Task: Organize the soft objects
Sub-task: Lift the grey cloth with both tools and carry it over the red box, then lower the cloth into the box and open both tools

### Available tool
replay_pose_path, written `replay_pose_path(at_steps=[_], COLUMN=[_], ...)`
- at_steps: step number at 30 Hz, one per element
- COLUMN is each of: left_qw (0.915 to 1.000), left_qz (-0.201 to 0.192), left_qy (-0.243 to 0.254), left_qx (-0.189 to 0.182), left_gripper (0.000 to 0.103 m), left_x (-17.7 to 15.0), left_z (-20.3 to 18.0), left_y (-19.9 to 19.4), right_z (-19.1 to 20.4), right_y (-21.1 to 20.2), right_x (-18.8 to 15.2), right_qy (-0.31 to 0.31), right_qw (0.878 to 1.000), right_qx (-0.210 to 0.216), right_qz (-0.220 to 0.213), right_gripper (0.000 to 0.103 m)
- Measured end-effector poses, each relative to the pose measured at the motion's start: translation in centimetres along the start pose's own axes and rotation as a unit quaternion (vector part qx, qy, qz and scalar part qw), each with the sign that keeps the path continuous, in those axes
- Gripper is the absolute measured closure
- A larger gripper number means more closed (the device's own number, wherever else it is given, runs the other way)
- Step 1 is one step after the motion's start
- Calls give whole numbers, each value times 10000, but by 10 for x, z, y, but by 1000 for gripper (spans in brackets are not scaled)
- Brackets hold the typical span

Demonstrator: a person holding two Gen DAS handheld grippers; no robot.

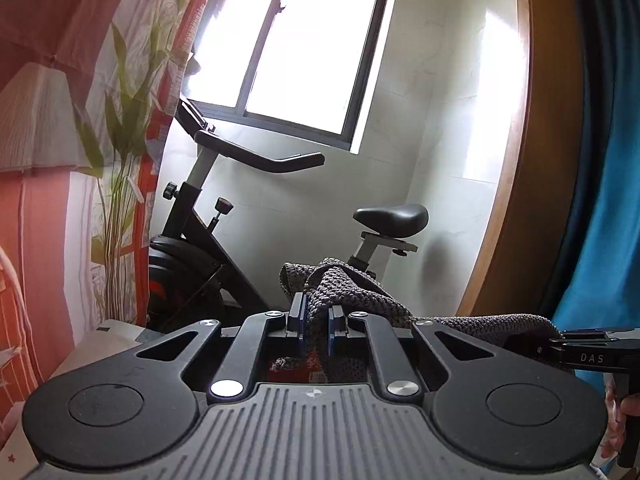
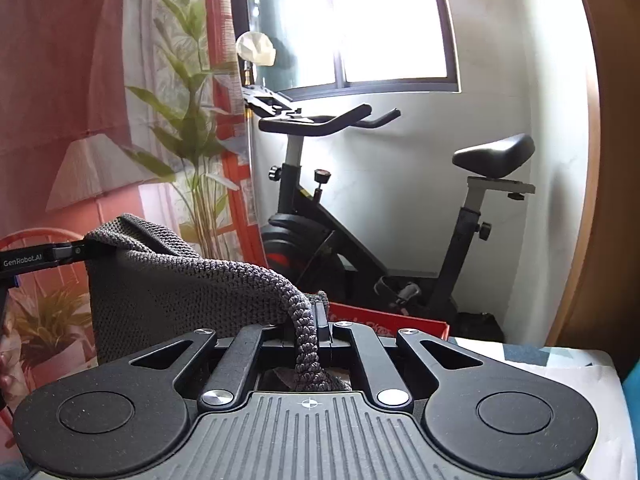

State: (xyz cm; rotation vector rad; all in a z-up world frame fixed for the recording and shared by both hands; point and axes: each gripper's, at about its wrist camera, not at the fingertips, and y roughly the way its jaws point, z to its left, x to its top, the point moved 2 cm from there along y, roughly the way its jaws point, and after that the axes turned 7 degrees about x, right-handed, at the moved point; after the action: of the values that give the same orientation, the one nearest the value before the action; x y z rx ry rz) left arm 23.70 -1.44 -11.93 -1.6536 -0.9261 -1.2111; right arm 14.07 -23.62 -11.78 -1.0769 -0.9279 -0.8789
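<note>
A dark grey knitted cloth (image 1: pixel 352 296) is held up in the air between both grippers. My left gripper (image 1: pixel 316 320) is shut on one edge of it, the fabric bunched between the blue pads. My right gripper (image 2: pixel 306 320) is shut on the opposite thick braided edge of the cloth (image 2: pixel 176 280), which hangs stretched to the left. The right gripper also shows at the right edge of the left wrist view (image 1: pixel 592 352), and the left gripper at the left edge of the right wrist view (image 2: pixel 48 258).
A black exercise bike (image 2: pixel 360 216) stands ahead under a bright window (image 2: pixel 376 20). A printed curtain (image 1: pixel 80 120) hangs on the left. A red box (image 2: pixel 400 326) and a light bed surface (image 2: pixel 560 368) lie below. A wooden frame (image 1: pixel 516 160) curves on the right.
</note>
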Motion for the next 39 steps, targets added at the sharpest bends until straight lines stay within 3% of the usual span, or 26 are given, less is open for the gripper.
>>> replay_pose_path(at_steps=[8,14,28,33,36,38,39], left_qw=[9998,9962,9785,9743,9728,9724,9722], left_qz=[164,808,1898,2070,2140,2150,2149], left_qy=[117,305,803,886,892,901,927], left_qx=[31,124,-2,22,6,-8,-6], left_gripper=[92,92,92,89,76,61,59], left_x=[11,-15,-77,-81,-80,-79,-78], left_z=[-7,-6,-14,-11,-9,-10,-10], left_y=[59,113,162,164,163,163,162], right_z=[-30,-47,-53,-53,-57,-59,-61], right_y=[46,89,154,164,167,169,169], right_x=[13,-11,-82,-93,-96,-97,-98], right_qy=[-14,-135,245,386,655,813,922], right_qw=[9988,9969,9875,9815,9773,9740,9719], right_qx=[-485,-671,-311,-183,-107,-101,-84], right_qz=[-47,388,1524,1865,2013,2110,2166], right_gripper=[98,98,98,97,96,93,93])
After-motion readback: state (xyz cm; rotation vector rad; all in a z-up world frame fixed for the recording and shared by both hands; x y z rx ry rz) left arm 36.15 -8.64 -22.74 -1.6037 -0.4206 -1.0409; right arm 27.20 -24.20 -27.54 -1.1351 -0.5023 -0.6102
